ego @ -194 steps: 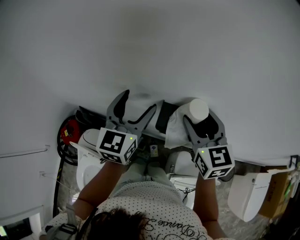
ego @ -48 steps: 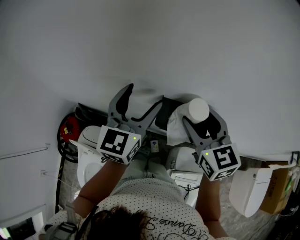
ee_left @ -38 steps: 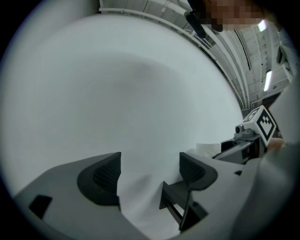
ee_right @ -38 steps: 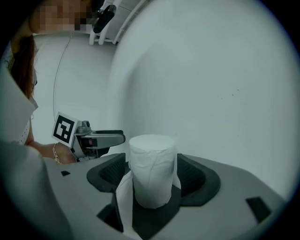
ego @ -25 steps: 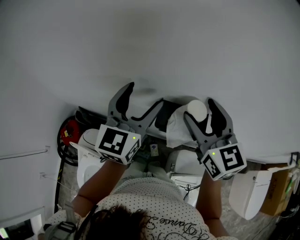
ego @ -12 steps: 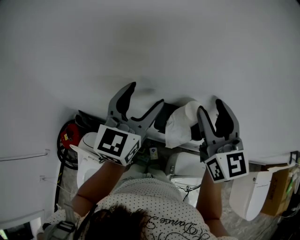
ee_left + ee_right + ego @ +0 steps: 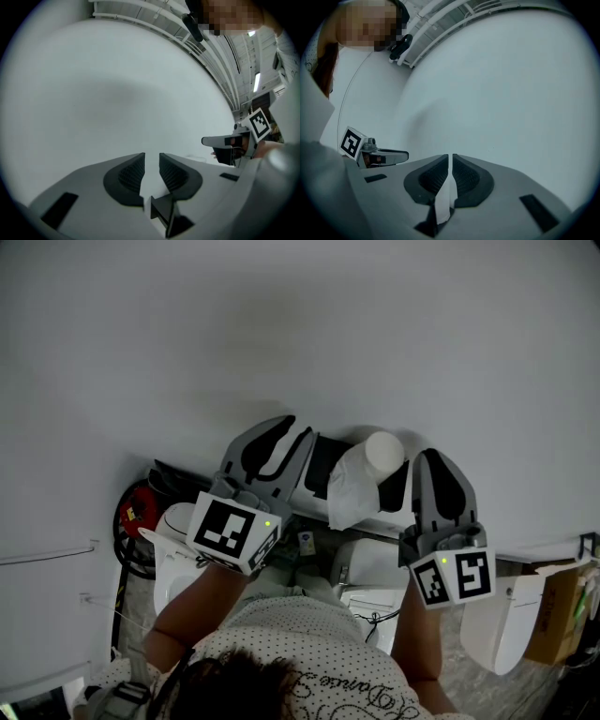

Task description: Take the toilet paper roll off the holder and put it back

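Closing just now, the right gripper (image 7: 439, 463) has its jaws drawn to a hairline slit (a pale sliver shows in it, and I cannot tell it from the wall (image 7: 300, 324) behind). The left gripper (image 7: 293, 427) has also been closing; its jaws stand narrowly apart with only wall seen between them. Both point at the wall. Between them the roll (image 7: 382, 452) sits on the black holder (image 7: 323, 463), touching neither gripper, its loose sheet (image 7: 349, 495) draped on the side toward the left gripper.
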`<state>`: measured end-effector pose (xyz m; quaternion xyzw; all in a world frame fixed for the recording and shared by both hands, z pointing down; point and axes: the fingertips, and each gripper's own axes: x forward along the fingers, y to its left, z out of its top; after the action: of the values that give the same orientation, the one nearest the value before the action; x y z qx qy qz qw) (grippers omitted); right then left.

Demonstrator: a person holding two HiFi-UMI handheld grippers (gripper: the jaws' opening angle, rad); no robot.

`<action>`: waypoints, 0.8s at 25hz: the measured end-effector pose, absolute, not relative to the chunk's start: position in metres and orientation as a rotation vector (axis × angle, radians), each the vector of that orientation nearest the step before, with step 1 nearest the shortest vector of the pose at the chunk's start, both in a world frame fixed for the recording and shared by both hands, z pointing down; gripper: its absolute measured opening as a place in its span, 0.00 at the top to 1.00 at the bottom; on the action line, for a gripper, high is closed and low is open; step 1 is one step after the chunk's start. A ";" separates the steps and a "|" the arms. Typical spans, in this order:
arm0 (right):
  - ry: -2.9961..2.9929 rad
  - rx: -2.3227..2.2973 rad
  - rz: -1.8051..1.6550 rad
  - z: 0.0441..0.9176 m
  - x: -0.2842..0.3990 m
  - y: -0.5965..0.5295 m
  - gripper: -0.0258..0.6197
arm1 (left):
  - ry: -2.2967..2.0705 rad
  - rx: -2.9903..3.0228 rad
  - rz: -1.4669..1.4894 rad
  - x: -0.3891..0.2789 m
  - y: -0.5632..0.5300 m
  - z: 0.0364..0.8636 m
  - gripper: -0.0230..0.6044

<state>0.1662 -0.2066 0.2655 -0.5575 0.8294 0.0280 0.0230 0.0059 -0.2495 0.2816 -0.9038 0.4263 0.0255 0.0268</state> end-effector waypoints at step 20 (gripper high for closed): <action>2.528 -1.869 0.102 0.309 0.167 -0.179 0.94 | 1.261 -2.827 0.113 0.016 -0.229 0.311 0.96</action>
<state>0.1668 -0.1789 0.3093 -0.5941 0.8037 0.0325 -0.0017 0.0156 -0.2286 0.3106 -0.9124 0.4070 0.0364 0.0221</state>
